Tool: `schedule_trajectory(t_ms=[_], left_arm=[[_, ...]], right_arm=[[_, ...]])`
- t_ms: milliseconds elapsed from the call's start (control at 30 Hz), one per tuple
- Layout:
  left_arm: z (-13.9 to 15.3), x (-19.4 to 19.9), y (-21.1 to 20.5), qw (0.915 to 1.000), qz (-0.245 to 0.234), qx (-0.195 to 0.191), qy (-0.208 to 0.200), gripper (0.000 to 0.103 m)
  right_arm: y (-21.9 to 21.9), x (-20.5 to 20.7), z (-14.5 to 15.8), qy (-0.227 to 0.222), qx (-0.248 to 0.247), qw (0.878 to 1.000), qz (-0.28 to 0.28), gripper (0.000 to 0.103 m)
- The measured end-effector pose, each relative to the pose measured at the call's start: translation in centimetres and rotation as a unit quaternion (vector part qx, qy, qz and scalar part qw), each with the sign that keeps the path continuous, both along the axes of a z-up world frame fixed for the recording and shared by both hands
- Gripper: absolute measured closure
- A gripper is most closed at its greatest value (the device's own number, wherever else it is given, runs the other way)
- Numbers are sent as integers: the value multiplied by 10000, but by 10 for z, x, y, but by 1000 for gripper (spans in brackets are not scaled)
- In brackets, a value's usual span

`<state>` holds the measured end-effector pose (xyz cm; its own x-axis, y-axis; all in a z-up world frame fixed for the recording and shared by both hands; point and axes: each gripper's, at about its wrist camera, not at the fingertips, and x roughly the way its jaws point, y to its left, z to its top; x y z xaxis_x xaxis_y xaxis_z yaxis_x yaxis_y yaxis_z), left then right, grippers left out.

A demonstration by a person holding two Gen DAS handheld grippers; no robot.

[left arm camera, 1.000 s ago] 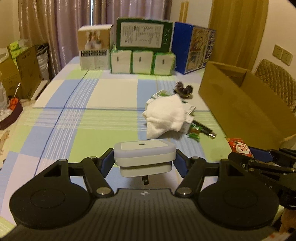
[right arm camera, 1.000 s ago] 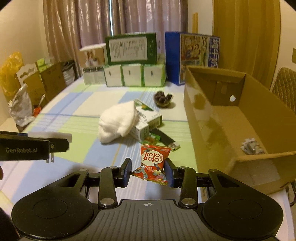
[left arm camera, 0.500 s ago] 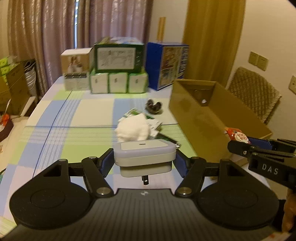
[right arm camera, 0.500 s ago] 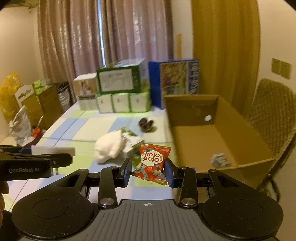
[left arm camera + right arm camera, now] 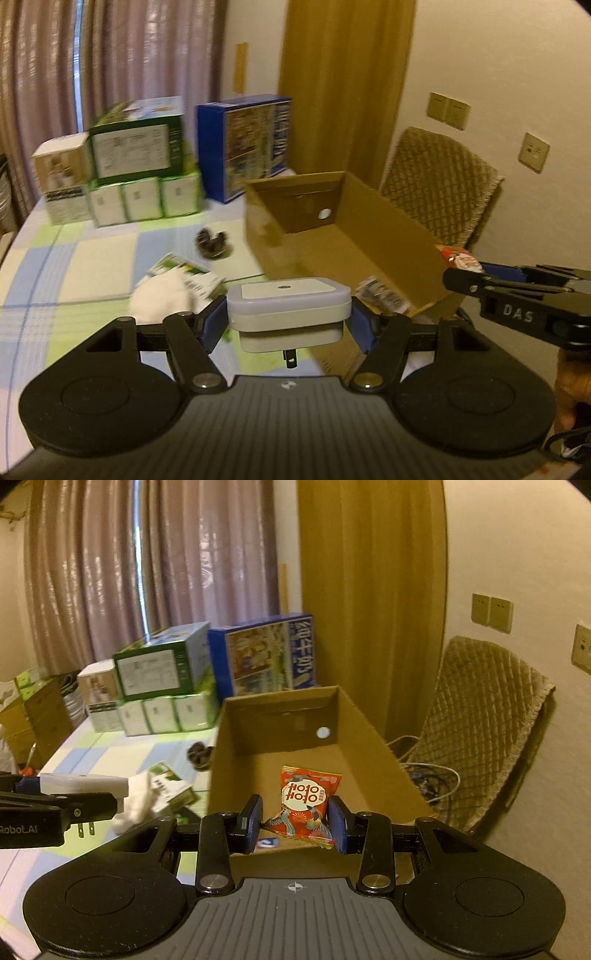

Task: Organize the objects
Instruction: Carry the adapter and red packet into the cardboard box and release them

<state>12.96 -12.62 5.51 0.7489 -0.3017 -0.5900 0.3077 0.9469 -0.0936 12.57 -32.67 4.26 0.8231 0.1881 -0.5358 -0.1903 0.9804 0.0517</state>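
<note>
Snack packet (image 5: 304, 805) pinched in right claw (image 5: 295, 821); plug adapter (image 5: 289, 314) clamped in left claw (image 5: 289, 323).

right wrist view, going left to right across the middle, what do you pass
left claw holding the white plug adapter → white cloth → green and white box → cardboard box with the red snack packet held in front of it → tangled cables → quilted chair
</note>
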Motion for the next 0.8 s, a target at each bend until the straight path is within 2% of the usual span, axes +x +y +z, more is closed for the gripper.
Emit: schedule_trajectory(t_ms=[267, 800], left_arm=[[-2, 35, -42, 9992, -390, 2, 95, 39], [-15, 79, -75, 9975, -658, 123, 229, 39]], right_arm=[[-24, 31, -8, 213, 41, 9998, 5, 68], [-40, 75, -27, 495, 118, 9987, 13, 68]])
